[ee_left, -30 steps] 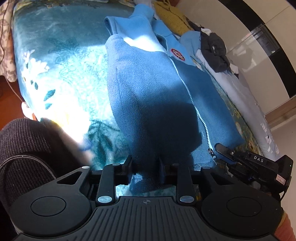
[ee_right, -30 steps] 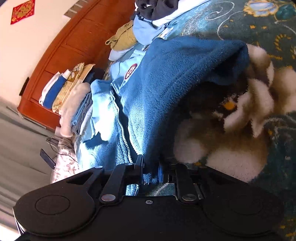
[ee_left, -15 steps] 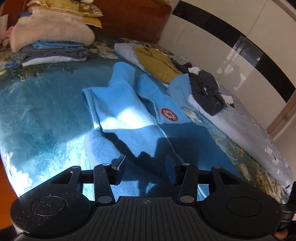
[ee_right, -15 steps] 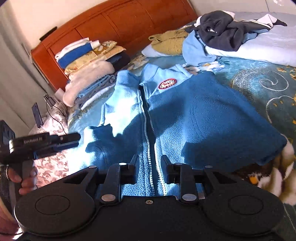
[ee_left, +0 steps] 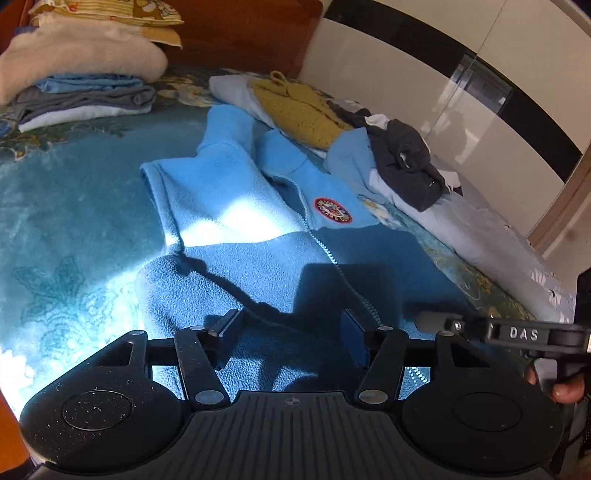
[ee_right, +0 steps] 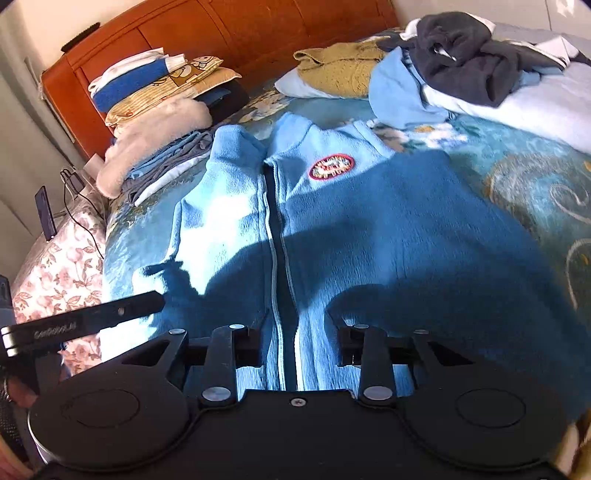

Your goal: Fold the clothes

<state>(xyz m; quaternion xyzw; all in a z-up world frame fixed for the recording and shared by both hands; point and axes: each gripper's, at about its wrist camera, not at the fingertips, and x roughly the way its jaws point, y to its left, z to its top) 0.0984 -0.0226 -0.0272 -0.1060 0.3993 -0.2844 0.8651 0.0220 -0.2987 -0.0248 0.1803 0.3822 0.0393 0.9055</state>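
Left gripper (ee_left: 291, 332): jaws spread wide, nothing between them, hovering over the hem end of the blue fleece jacket (ee_left: 258, 236). Right gripper (ee_right: 299, 339): also wide apart and empty, straddling the jacket's zipper (ee_right: 275, 236).

Jacket lies front-up on the teal floral blanket (ee_left: 74, 221), zipped, sleeves tucked across the body, collar pointing away.

Left of the jacket's collar: a stack of folded clothes (ee_right: 159, 110) against the wooden headboard (ee_right: 236, 33). Right of the collar: loose pile of unfolded garments (ee_right: 461, 55).

Judgement: mid-fold, sides in, length not yet halved. Next calls for both grippers pinching the hem and carrying it toward the collar.
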